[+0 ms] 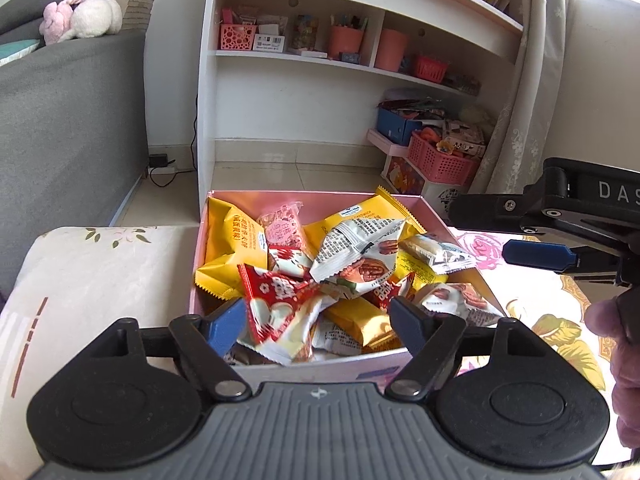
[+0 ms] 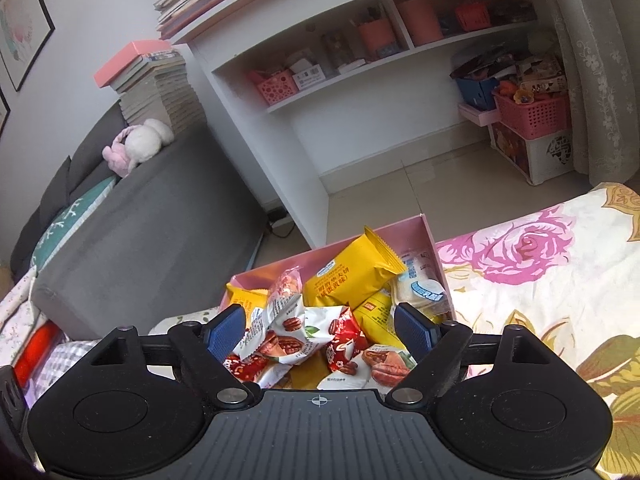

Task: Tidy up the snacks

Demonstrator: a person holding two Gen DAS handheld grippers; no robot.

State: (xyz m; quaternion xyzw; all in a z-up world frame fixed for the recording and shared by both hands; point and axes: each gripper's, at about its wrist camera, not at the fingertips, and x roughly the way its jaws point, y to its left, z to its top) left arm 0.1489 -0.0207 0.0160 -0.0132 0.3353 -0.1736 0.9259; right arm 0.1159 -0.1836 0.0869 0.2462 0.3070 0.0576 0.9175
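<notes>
1. Presently, my left gripper (image 1: 316, 322) hangs over the near edge of the pink box (image 1: 320, 370), its jaws spread wide and gripping nothing; a red-and-white snack packet (image 1: 280, 312) lies in the gap between them, and neither pad presses on it.
2. My right gripper (image 2: 320, 330) is over the same box (image 2: 434, 248), jaws likewise wide apart and empty; pecan packets (image 2: 288, 336) and a red packet (image 2: 344, 346) lie below the gap.
3. The right gripper (image 1: 536, 254) also shows from the side in the left view, just beyond the box's right wall.
4. The box holds a loose heap of snacks: yellow packets (image 2: 348, 280), pecan packets (image 1: 360, 256), a pale pink one (image 1: 282, 228), red ones.
5. The box rests on a flower-printed cloth (image 2: 528, 264).
6. Beyond: tiled floor (image 1: 280, 180), a white shelf unit (image 1: 304, 60) with pink baskets and cups, a grey sofa (image 1: 68, 120) with a plush toy (image 1: 84, 18).
</notes>
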